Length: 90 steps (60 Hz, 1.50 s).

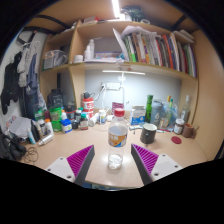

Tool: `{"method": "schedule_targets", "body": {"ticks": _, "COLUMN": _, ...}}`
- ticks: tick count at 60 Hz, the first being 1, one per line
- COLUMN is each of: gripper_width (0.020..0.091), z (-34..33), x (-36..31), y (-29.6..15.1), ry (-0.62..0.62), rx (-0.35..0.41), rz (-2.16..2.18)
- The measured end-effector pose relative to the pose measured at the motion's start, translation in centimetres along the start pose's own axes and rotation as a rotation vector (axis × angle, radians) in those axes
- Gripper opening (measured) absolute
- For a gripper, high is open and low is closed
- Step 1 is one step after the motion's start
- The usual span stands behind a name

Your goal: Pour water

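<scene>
A small clear glass (115,159) stands on the light wooden desk (100,170), between my gripper's (113,160) two purple-padded fingers (80,159), with a gap at each side. Right behind the glass stands a clear plastic bottle (117,135) with an orange label and a white cap. The gripper is open and holds nothing. Whether the glass holds water is hard to tell.
Beyond the bottle the desk's back is crowded: a black mug (148,133), green bottles (149,108), jars and cans (88,102), a red lid (176,140). Shelves of books (150,48) hang above. Cables and gear (18,90) lie off to the left.
</scene>
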<state>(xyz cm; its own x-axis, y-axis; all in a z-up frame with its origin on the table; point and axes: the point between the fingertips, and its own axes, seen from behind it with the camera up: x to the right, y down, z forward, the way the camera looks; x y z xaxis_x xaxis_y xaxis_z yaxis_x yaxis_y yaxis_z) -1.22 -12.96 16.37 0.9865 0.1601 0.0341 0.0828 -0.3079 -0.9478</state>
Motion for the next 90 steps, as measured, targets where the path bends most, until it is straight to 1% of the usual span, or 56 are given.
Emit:
{"method": "schedule_targets", "body": {"ticks": 8, "gripper_width": 0.0823, "z": 8.0, "x": 1.7, "y": 2.9, "ry": -0.017, "rx": 0.014, "rz": 0.015}}
{"method": "schedule_targets", "body": {"ticks": 14, "gripper_width": 0.0821, "z": 13.1, "x": 1.4, "y": 4.3, "ry": -0.063, "rx": 0.042, "rz": 0.02}}
{"method": "schedule_targets", "body": {"ticks": 17, "gripper_width": 0.0828, "z": 14.9, "x": 1.4, "y": 4.4, "ry": -0.068, "rx": 0.061, "rz": 0.03}}
{"method": "schedule_targets", "body": {"ticks": 21, "gripper_width": 0.0806, "z": 17.1, "x": 1.4, "y": 4.4, "ry": -0.081, "rx": 0.082, "rz": 0.044}}
{"method": "schedule_targets", "body": {"ticks": 23, "gripper_width": 0.0777, "z": 18.0, "x": 1.4, "y": 4.4, "ry": -0.088, "rx": 0.086, "rz": 0.044}}
{"method": "schedule_targets", "body": {"ticks": 27, "gripper_width": 0.0512, "z": 19.4, "x": 1.5, "y": 4.6, "ry": -0.097, "rx": 0.086, "rz": 0.05}}
{"method": "schedule_targets", "body": {"ticks": 34, "gripper_width": 0.0477, "z": 20.3, "x": 3.3, "y": 4.3, "ry": -0.023, "rx": 0.116, "rz": 0.057}}
{"method": "schedule_targets", "body": {"ticks": 41, "gripper_width": 0.043, "z": 21.1, "x": 3.1, "y": 4.2, "ry": -0.084, "rx": 0.056, "rz": 0.075}}
{"method": "schedule_targets", "body": {"ticks": 43, "gripper_width": 0.043, "z": 21.3, "x": 3.0, "y": 4.2, "ry": -0.109, "rx": 0.031, "rz": 0.104}}
{"method": "schedule_targets", "body": {"ticks": 44, "gripper_width": 0.0417, "z": 21.5, "x": 2.9, "y": 4.1, "ry": -0.12, "rx": 0.027, "rz": 0.121}}
{"method": "schedule_targets", "body": {"ticks": 47, "gripper_width": 0.0416, "z": 21.9, "x": 3.3, "y": 3.0, "ry": -0.143, "rx": 0.013, "rz": 0.166}}
{"method": "schedule_targets", "body": {"ticks": 51, "gripper_width": 0.0415, "z": 22.4, "x": 4.1, "y": 0.2, "ry": -0.168, "rx": 0.016, "rz": 0.259}}
{"method": "schedule_targets", "body": {"ticks": 55, "gripper_width": 0.0415, "z": 23.3, "x": 4.9, "y": -3.0, "ry": -0.2, "rx": 0.008, "rz": 0.458}}
{"method": "schedule_targets", "body": {"ticks": 60, "gripper_width": 0.0413, "z": 24.6, "x": 5.9, "y": -5.9, "ry": -0.254, "rx": -0.033, "rz": 0.708}}
{"method": "schedule_targets", "body": {"ticks": 65, "gripper_width": 0.041, "z": 26.1, "x": 6.6, "y": -7.1, "ry": -0.278, "rx": -0.087, "rz": 0.942}}
{"method": "schedule_targets", "body": {"ticks": 72, "gripper_width": 0.041, "z": 27.0, "x": 6.2, "y": -9.0, "ry": -0.375, "rx": -0.186, "rz": 1.467}}
{"method": "schedule_targets", "body": {"ticks": 75, "gripper_width": 0.0411, "z": 27.7, "x": 6.5, "y": -9.7, "ry": -0.417, "rx": -0.21, "rz": 1.682}}
{"method": "schedule_targets", "body": {"ticks": 82, "gripper_width": 0.0412, "z": 28.6, "x": 7.3, "y": -11.0, "ry": -0.481, "rx": -0.226, "rz": 2.067}}
{"method": "schedule_targets", "body": {"ticks": 90, "gripper_width": 0.0413, "z": 29.3, "x": 7.7, "y": -12.1, "ry": -0.504, "rx": -0.209, "rz": 2.216}}
